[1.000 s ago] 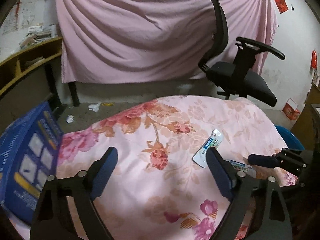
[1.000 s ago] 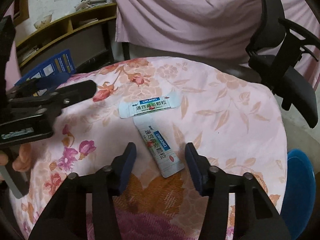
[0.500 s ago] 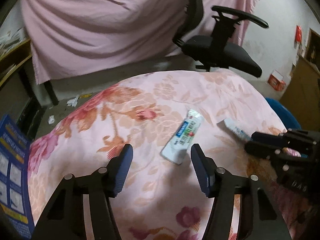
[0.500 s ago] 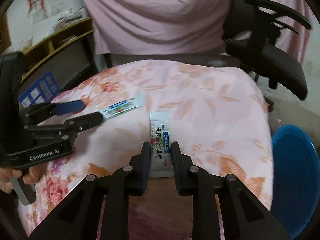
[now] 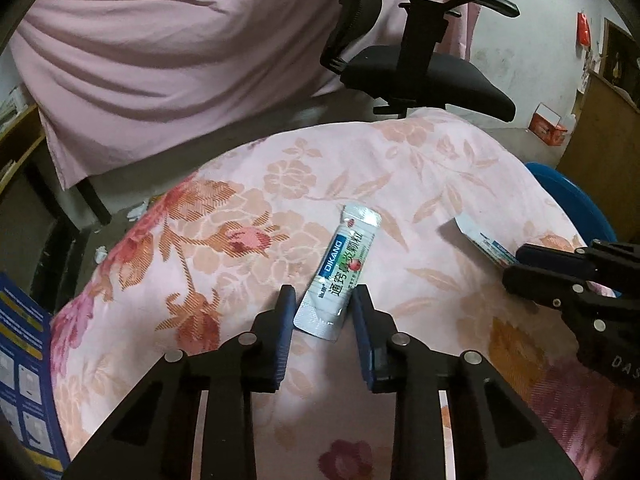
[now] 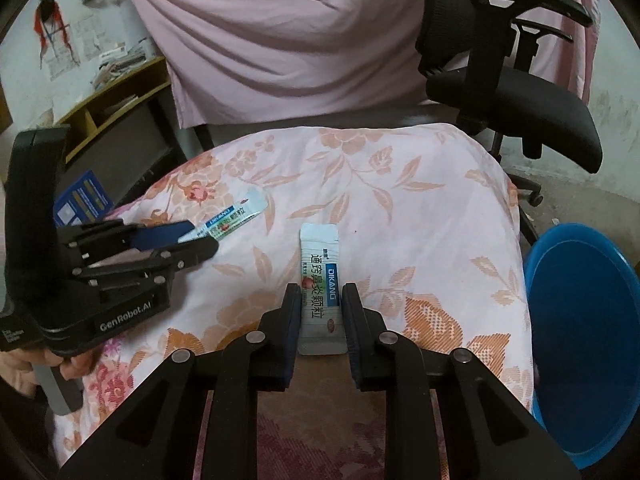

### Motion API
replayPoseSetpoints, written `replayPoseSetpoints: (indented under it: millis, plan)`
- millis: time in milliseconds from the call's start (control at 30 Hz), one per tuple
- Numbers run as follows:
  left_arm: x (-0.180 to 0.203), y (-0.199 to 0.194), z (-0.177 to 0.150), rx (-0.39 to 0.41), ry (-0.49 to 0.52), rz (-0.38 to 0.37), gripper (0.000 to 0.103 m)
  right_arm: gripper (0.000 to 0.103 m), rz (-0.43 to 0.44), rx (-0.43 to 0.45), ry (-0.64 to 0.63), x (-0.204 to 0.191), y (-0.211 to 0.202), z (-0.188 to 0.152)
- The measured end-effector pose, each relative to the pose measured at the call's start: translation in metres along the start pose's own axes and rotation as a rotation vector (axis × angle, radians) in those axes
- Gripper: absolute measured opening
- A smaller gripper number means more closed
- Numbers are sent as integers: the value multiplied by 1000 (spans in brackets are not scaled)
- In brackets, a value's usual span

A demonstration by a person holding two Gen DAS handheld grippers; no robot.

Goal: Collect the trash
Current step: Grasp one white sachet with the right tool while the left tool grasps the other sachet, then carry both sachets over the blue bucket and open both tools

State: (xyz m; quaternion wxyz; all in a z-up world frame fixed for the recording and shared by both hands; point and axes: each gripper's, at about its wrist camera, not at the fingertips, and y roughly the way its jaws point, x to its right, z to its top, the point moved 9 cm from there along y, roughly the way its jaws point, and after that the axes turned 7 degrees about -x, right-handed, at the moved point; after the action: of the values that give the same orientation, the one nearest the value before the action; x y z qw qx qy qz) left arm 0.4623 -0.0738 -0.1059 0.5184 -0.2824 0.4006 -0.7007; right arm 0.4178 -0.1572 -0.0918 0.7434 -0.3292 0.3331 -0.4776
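Note:
Two white DIKANG sachets lie on a floral pink tablecloth [image 5: 248, 248]. In the left wrist view my left gripper [image 5: 322, 300] has its fingers closed in around the near end of one sachet [image 5: 340, 272]. In the right wrist view my right gripper [image 6: 320, 300] is shut on the near end of the other sachet [image 6: 320, 276]. The left gripper [image 6: 192, 240] and its sachet [image 6: 232, 218] show at the left of the right wrist view. The right gripper [image 5: 516, 266] and its sachet [image 5: 478, 238] show at the right of the left wrist view.
A blue bin [image 6: 584, 336] stands on the floor right of the table, also seen in the left wrist view [image 5: 572, 200]. A black office chair [image 5: 420, 68] stands behind the table. A blue box [image 5: 24, 380] sits at the left edge. A pink sheet [image 6: 288, 32] hangs behind.
Both grippers moved forward and narrowed around their sachets. The right jaws closed onto the near sachet; the left jaws closed in around the other sachet's near end.

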Motion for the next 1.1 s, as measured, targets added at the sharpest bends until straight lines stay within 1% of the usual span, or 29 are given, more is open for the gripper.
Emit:
replayPoseSetpoints:
  millis: [133, 267, 400, 467, 567, 633, 700, 767, 800, 900, 1000, 1100]
  plan:
    - [1, -2, -1, -4, -27, -20, 18, 19, 23, 7, 31, 6, -2, 0]
    - [2, -5, -1, -4, -73, -32, 17, 19, 21, 22, 42, 7, -5, 1]
    - [4, -10, 4, 11, -159, -99, 17, 19, 24, 58, 63, 11, -12, 2]
    - [5, -15, 9, 38, -193, -118, 17, 19, 23, 80, 71, 13, -17, 3]
    - [9, -29, 18, 104, -211, -120, 17, 19, 22, 117, 73, 14, -24, 5]
    - [14, -46, 27, 189, -216, -123, 17, 19, 21, 157, 80, 15, -31, 8]
    - [20, -59, 33, 251, -224, -146, 17, 19, 29, 225, 93, 18, -44, 12]
    - [27, -77, 40, 334, -235, -185, 17, 19, 31, 302, 101, 23, -59, 17]
    - [30, -85, 42, 371, -236, -199, 17, 19, 22, 353, 102, 25, -69, 20]
    - [42, -109, 49, 473, -225, -232, 17, 19, -31, 494, 87, 33, -101, 26]
    - [60, -132, 56, 568, -191, -242, 17, 19, -86, 623, 67, 38, -132, 29]
    - [78, -149, 61, 636, -160, -253, 17, 19, -137, 739, 68, 47, -162, 28]
